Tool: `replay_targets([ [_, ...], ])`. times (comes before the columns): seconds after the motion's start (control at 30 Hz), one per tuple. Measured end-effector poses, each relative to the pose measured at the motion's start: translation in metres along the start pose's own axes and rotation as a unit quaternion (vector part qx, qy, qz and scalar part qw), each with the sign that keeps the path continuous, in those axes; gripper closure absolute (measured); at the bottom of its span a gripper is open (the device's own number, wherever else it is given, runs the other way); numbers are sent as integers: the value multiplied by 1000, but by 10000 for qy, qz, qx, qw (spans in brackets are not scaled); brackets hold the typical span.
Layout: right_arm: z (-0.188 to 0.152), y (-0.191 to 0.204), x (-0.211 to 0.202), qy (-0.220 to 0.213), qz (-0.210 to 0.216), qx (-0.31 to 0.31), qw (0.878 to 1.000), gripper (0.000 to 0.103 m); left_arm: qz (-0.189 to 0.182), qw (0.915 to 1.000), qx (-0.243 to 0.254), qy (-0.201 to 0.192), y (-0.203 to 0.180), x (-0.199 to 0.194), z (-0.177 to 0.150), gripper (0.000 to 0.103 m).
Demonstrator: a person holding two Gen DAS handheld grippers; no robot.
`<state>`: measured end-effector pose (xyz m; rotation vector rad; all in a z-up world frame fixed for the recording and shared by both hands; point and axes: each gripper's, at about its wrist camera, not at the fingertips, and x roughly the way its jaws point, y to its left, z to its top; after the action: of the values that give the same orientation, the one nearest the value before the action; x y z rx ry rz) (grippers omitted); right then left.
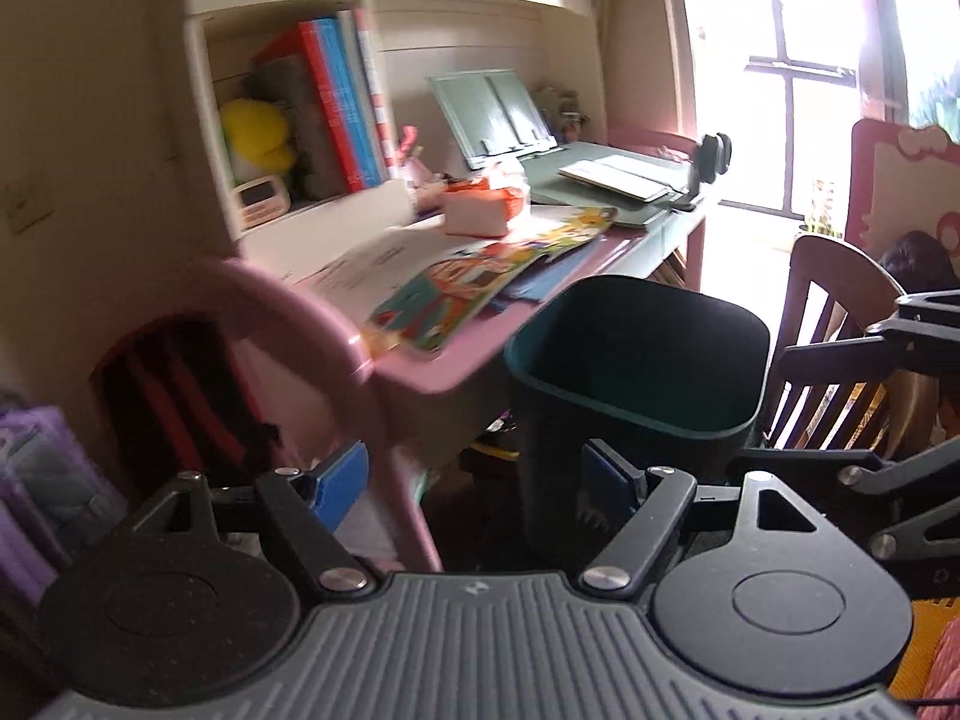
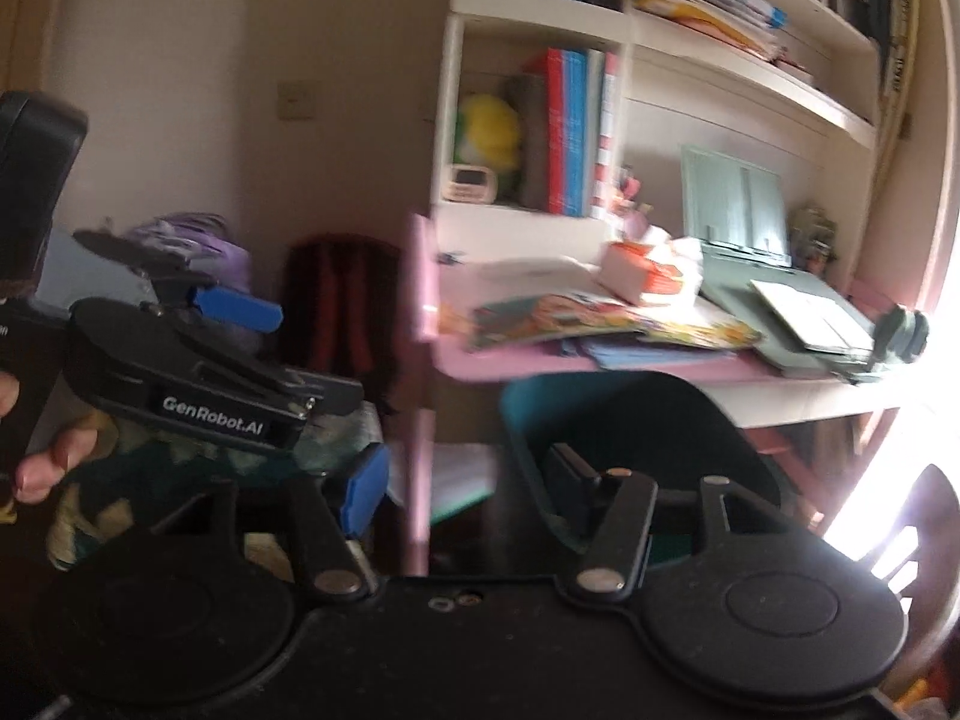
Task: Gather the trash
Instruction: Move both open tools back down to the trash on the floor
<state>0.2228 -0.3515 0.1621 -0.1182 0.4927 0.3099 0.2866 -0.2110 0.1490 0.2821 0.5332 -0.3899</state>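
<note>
Dark teal plastic trash bin (image 1: 636, 372), rectangular and open-topped, stands on the floor just beside the front edge of the pink worktop (image 1: 420, 378). Left claw (image 1: 474, 480) is near the bin, blue pads apart, nothing between them. Right claw (image 2: 462, 486) is likewise spread and empty, the bin's rim behind its right finger (both views blurred). On the worktop above the bin: a colourful picture book (image 1: 480, 282), an orange-and-white tissue pack (image 1: 486, 204) and a pale green book stand (image 1: 498, 114). A brown wooden slatted chair (image 1: 834, 348) stands beside the bin.
</note>
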Motion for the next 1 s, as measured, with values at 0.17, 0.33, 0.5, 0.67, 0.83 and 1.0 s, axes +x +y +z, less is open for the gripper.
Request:
replay_targets([
  [0.17, 0, 49, 12, -75, 611, 52, 9981, 43, 266, 9994, -210, -46, 42, -39, -38, 23],
  [0.33, -11, 100, 34, 28, 1150, -7, 9934, 43, 524, 9970, -565, 23, 88, -68, -82, 16],
  [0.5, -26, 148, 63, 231, 1618, -28, 9865, 42, 924, 9923, -824, 72, 129, -88, -127, 2],
  [0.67, -51, 189, 99, 511, 2019, 39, 9781, 42, 975, 9869, -1275, 155, 169, -91, -178, 2],
  [0.83, -88, 220, 149, 1048, 2127, 91, 9714, 41, 1050, 9823, -1513, 349, 200, -68, -234, 0],
  [1.0, -139, 243, 207, 1728, 1962, 153, 9651, 41, 1000, 9799, -1509, 838, 223, -30, -292, 0],
])
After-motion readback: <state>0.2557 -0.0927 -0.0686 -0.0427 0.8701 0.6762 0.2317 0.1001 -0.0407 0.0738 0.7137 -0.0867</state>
